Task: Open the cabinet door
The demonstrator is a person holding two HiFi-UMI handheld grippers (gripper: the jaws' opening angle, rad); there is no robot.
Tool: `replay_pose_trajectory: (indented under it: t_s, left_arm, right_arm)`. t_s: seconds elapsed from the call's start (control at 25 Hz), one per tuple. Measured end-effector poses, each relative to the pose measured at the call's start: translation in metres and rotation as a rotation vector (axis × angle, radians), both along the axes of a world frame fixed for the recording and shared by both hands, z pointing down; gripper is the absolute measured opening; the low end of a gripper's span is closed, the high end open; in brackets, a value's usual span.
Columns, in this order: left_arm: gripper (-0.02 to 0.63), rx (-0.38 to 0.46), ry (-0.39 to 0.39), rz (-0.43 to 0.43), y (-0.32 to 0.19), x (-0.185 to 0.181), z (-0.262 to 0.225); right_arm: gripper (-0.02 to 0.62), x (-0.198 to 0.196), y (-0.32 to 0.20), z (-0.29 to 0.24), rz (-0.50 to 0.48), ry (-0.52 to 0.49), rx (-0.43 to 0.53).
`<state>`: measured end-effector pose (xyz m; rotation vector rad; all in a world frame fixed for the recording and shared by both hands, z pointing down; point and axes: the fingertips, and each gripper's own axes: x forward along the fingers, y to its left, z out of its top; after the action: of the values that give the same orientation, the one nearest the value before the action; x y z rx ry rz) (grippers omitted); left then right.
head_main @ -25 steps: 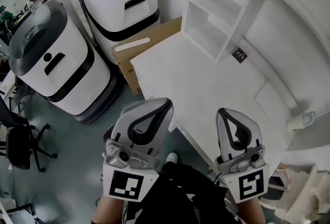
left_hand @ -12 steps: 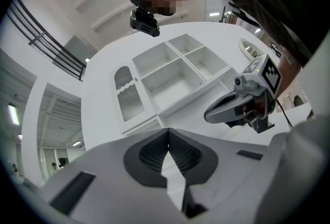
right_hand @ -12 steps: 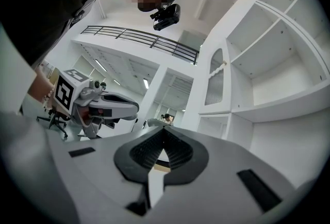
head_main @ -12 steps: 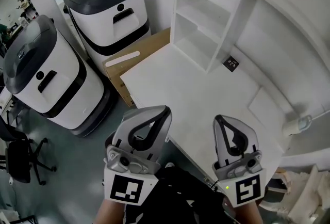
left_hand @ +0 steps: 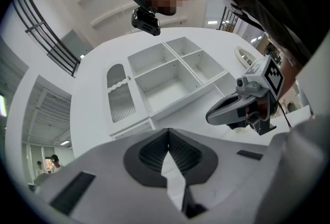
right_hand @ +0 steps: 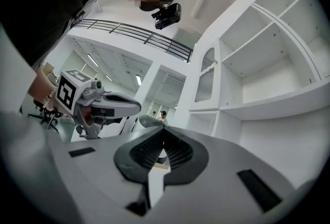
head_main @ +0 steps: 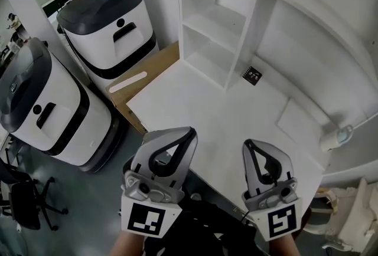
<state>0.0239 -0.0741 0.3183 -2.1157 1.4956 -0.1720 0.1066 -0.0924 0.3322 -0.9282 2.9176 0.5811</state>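
Cardboard box (head_main: 152, 64) and two white machines (head_main: 111, 22) stand beside the cabinet (head_main: 220, 17).

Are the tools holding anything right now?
Nothing is held. The left tool and the right tool are both shut and empty.

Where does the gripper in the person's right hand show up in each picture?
Head view: right gripper, bottom, right of centre.
Left gripper view: right gripper, middle right, tip pointing left.
Right gripper view: right gripper itself, bottom centre, shut.
Shared landmark: white open shelf unit.
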Motion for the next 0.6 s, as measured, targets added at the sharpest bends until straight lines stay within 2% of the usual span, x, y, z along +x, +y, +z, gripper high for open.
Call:
replay_pose_trajectory:
  t_s: [0.6]
  left_arm:
    - [0.0, -0.003, -0.041, 0.211, -0.075, -0.003, -0.005]
  right_arm:
    - [0.0, -0.011, -0.06, -0.003, 0.186, -0.013, 0.001]
